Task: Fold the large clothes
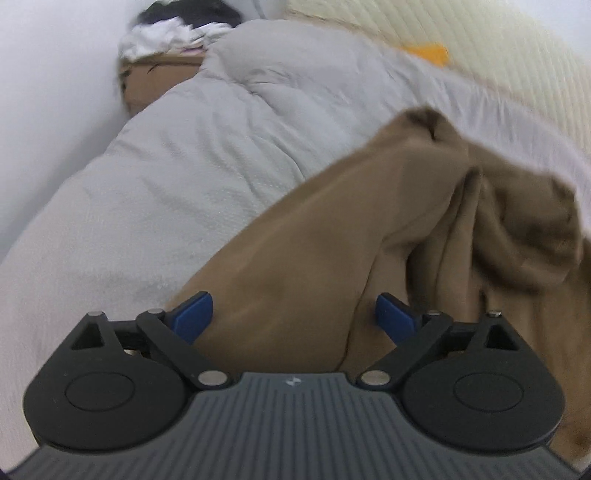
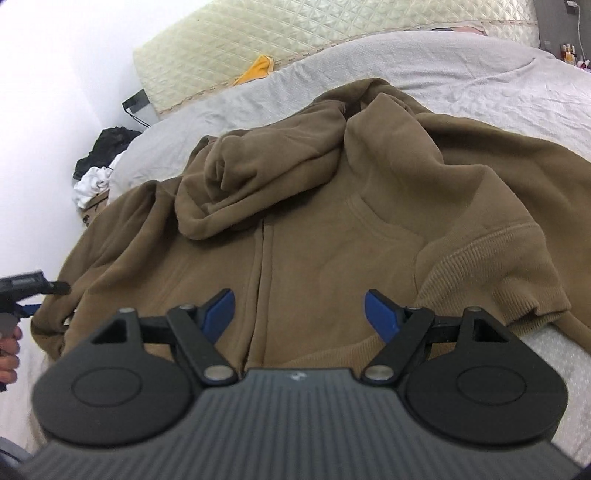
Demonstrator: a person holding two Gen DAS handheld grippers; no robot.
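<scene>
Right gripper: jaws spread, nothing pinched, above brown hoodie lying zip-up on grey bedspread. Left gripper: jaws spread, hoodie fabric between pads, unclamped. Quilted headboard at 12 o'clock; clothes pile at 10 o'clock

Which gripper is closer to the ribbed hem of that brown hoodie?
Right. The right gripper hovers beside the ribbed hem; the left gripper is at the hoodie's opposite edge.
</scene>
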